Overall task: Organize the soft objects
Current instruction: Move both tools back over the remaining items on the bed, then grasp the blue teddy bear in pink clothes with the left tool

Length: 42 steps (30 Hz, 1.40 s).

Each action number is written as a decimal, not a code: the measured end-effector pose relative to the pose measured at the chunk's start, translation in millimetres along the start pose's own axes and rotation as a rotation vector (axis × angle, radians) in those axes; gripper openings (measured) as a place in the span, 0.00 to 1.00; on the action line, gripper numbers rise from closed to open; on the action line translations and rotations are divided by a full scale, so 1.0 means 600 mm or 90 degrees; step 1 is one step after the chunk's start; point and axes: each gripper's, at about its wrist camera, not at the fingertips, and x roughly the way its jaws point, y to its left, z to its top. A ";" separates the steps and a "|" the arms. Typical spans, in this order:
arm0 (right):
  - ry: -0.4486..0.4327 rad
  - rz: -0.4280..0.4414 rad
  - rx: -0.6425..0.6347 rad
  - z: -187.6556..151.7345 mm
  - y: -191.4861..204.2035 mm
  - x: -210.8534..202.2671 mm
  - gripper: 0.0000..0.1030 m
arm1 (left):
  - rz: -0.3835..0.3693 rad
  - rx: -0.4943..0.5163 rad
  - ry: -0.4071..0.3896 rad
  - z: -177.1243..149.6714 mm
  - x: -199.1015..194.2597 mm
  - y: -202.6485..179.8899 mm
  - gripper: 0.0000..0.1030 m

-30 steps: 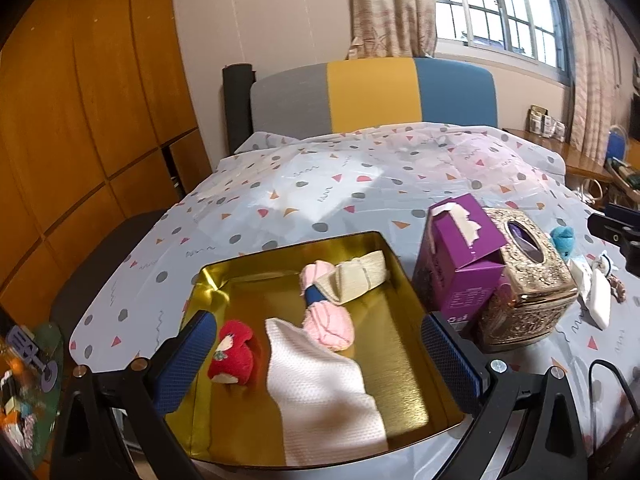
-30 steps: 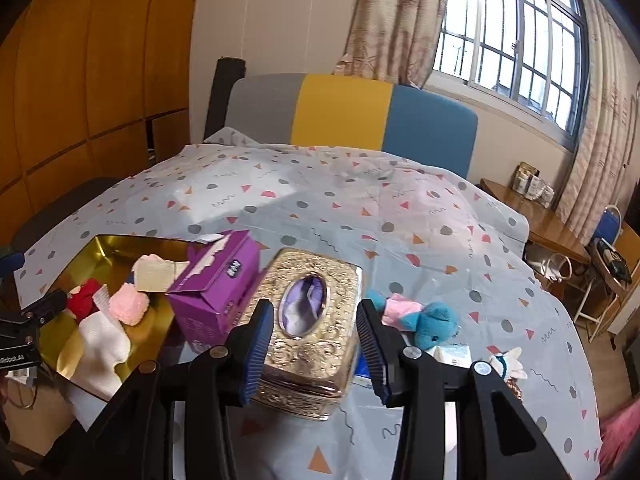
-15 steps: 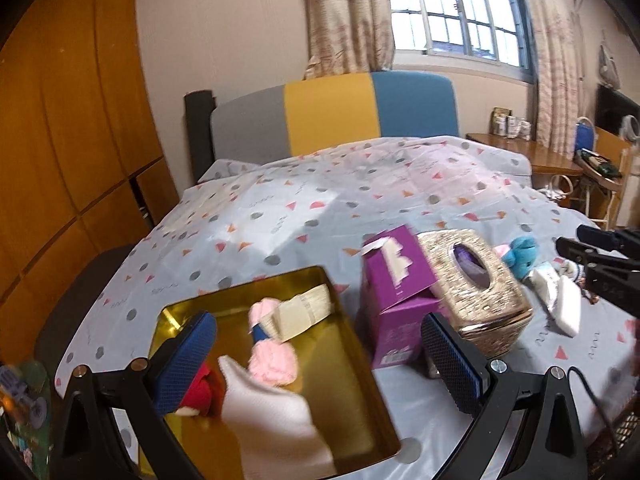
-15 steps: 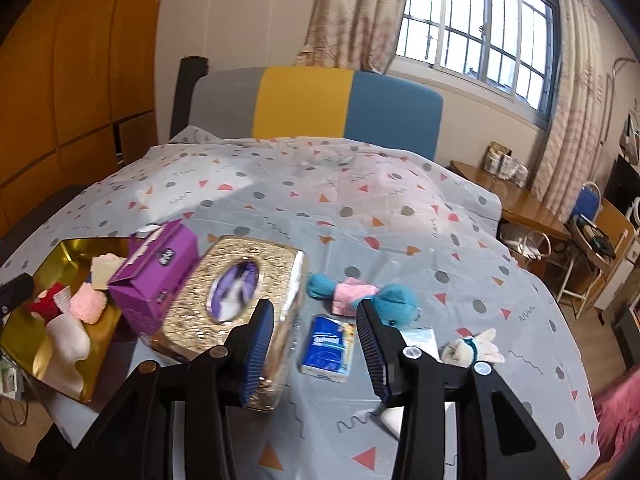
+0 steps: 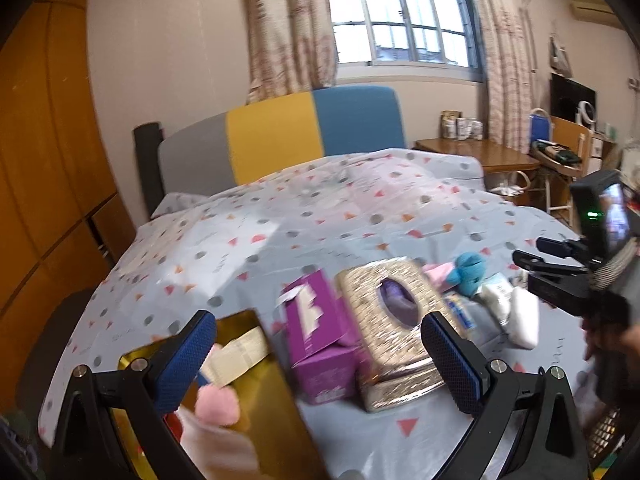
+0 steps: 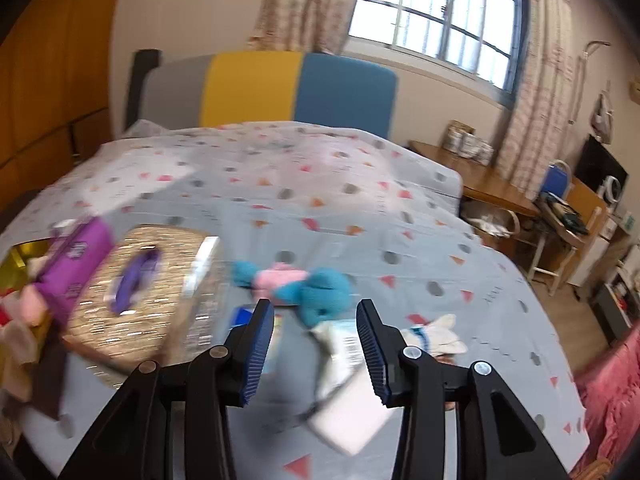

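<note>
Two grippers: the left gripper (image 5: 318, 354) has its blue-padded jaws spread wide with nothing between them; the right gripper (image 6: 316, 340) has its jaws partly apart, gripping nothing.
Teal and pink plush toy (image 6: 308, 284): lies on the grey patterned bedsheet (image 6: 320, 200), at 12 o'clock just beyond the right gripper's tips.
White soft packet with a barcode label (image 6: 340, 344): seen in the gap between the right jaws, lying lower on the sheet, untouched.
Gold metal tray (image 5: 256, 396): at 7 o'clock under the left jaw, holding a pink soft ball (image 5: 218, 402) and a cream folded cloth (image 5: 236, 354).
Boxes: purple cardboard tissue box (image 5: 320, 340) touches the gold embossed tissue box (image 5: 388, 320), between tray and plush.
Hard to make out: motion blur smears both views; the tray's near contents are cut off by the frame.
View difference: only the right wrist view shows the small white plush with a blue band (image 6: 434, 334); only the left wrist view shows the right gripper from outside, at 3 o'clock.
</note>
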 end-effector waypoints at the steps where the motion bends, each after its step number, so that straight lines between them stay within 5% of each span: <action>1: 0.004 -0.016 0.017 0.000 -0.016 0.011 0.42 | -0.020 0.003 0.000 0.008 0.003 -0.008 1.00; 5: 0.026 -0.065 0.139 -0.010 -0.094 0.051 0.42 | -0.086 -0.006 0.006 0.041 0.020 -0.037 1.00; 13: 0.083 -0.039 0.372 -0.053 -0.211 0.069 0.42 | -0.176 0.039 0.070 0.101 0.101 -0.139 0.96; 18: 0.092 -0.013 0.401 -0.061 -0.222 0.070 0.42 | -0.199 0.103 0.136 0.112 0.177 -0.209 0.80; 25: 0.104 0.014 0.448 -0.070 -0.238 0.077 0.42 | -0.199 0.182 0.220 0.095 0.292 -0.300 0.76; 37: 0.114 0.056 0.467 -0.073 -0.241 0.085 0.42 | -0.171 0.147 0.334 0.082 0.480 -0.380 0.76; 38: 0.116 0.057 0.468 -0.073 -0.241 0.087 0.42 | -0.175 0.143 0.343 0.079 0.493 -0.383 0.70; 39: 0.118 0.058 0.469 -0.074 -0.241 0.088 0.42 | -0.186 0.134 0.347 0.077 0.501 -0.384 0.52; 42: 0.124 0.059 0.475 -0.076 -0.243 0.091 0.42 | -0.210 0.103 0.334 0.088 0.507 -0.376 0.41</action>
